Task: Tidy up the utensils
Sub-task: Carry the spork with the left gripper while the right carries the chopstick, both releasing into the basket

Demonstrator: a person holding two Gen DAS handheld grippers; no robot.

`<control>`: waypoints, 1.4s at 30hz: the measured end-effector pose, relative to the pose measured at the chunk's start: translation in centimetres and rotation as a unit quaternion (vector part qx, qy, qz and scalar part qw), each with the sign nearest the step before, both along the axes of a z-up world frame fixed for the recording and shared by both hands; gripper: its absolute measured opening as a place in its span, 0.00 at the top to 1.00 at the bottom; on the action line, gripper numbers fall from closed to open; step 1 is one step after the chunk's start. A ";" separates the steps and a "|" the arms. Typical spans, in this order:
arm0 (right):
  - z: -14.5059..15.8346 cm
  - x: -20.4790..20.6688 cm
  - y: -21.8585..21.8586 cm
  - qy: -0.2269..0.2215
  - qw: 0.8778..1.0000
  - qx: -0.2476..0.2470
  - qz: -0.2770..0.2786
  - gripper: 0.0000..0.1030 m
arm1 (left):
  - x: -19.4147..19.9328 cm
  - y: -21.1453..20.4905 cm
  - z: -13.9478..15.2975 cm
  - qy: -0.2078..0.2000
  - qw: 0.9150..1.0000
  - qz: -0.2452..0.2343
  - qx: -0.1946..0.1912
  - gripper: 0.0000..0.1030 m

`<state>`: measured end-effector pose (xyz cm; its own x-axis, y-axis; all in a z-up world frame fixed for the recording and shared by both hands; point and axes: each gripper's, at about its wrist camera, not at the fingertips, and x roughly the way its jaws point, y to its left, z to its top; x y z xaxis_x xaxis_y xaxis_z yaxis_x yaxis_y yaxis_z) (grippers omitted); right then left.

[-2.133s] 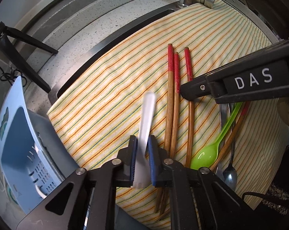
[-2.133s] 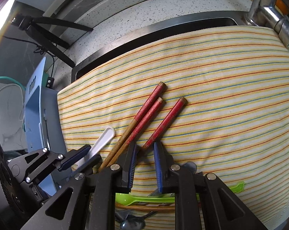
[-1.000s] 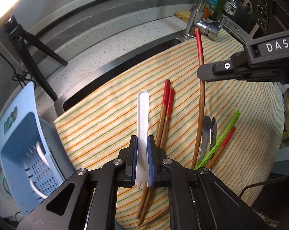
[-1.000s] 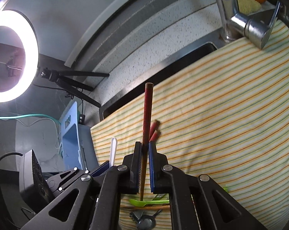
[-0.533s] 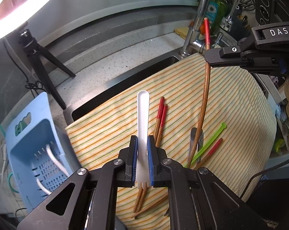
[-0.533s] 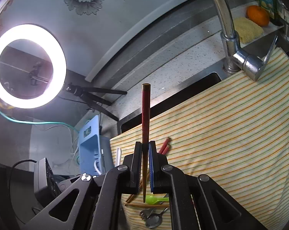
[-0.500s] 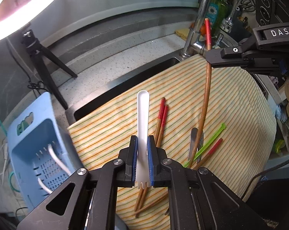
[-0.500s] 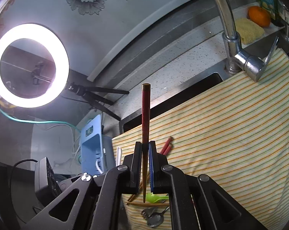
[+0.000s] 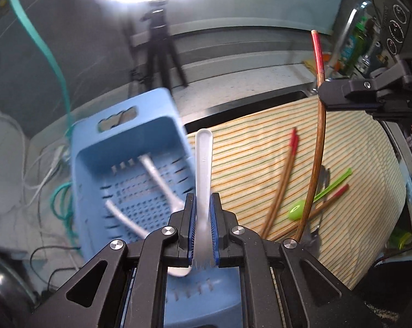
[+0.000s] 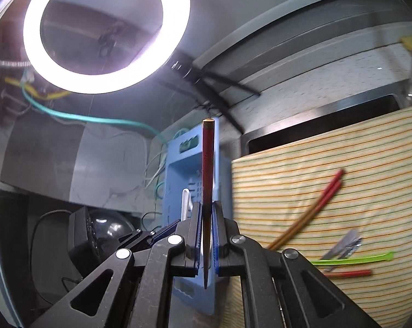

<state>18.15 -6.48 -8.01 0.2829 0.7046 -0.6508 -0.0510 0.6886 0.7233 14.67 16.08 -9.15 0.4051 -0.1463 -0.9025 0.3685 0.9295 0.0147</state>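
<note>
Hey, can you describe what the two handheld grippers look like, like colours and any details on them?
Both are matte black plastic. The left gripper and the right gripper each have two angular fingers with triangular cut-outs, round silver screws at the joints and blue ribbed pads on the inner faces. No cables, lettering or sleeves can be made out on them here.

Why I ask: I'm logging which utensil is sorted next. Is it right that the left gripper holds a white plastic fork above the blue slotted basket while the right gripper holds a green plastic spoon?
Not quite. The right gripper is shut on a red-topped wooden chopstick, as the right wrist view shows. The green plastic spoon lies on the striped cloth. The left gripper does hold the white plastic fork above the blue slotted basket.
</note>
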 end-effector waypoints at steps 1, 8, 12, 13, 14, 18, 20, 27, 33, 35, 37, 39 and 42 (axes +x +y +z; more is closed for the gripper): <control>-0.1 0.2 1.1 -0.001 1.000 -0.003 0.011 0.94 | -0.1 0.7 -0.1 0.001 1.000 0.007 0.002 0.92; -2.4 1.2 8.2 0.006 0.997 -0.043 0.068 0.94 | -0.4 4.8 -1.6 0.015 0.998 0.055 -0.006 0.91; -3.8 1.9 11.2 0.005 0.993 -0.071 0.091 0.94 | -0.2 5.7 -2.4 0.020 0.997 0.070 -0.014 0.91; -4.1 2.1 11.9 0.003 0.992 -0.080 0.096 0.94 | -0.1 5.8 -2.6 0.021 0.997 0.072 -0.015 0.91; -4.4 2.2 12.3 0.002 0.991 -0.085 0.098 0.94 | 0.0 6.0 -2.8 0.022 0.997 0.075 -0.017 0.91; -5.3 2.8 14.4 0.000 0.988 -0.105 0.113 0.94 | 0.4 6.3 -3.3 0.023 0.996 0.080 -0.025 0.91; -5.2 2.9 15.2 -0.004 0.986 -0.110 0.123 0.92 | 0.5 6.4 -3.2 0.024 0.996 0.083 -0.026 0.91; -5.1 2.9 15.3 -0.008 0.985 -0.123 0.119 0.80 | 0.2 7.0 -3.0 0.020 0.996 0.088 -0.023 0.82; -4.5 2.3 13.4 -0.011 0.986 -0.115 0.120 0.80 | -0.5 7.1 -2.3 0.011 0.996 0.089 -0.023 0.82; -3.9 1.9 12.2 -0.019 0.987 -0.111 0.119 0.78 | -0.9 6.8 -1.9 0.005 0.996 0.086 -0.021 0.82; -3.2 1.6 10.7 -0.025 0.987 -0.106 0.115 0.73 | -1.5 6.4 -1.4 0.000 0.997 0.078 -0.026 0.82; -2.4 1.2 9.0 -0.034 0.988 -0.104 0.112 0.70 | -2.4 5.5 -0.9 -0.005 0.997 0.067 -0.027 0.82; -1.3 0.4 5.7 -0.062 0.986 -0.115 0.101 0.69 | -3.5 4.1 -0.4 -0.011 0.998 0.049 -0.029 0.82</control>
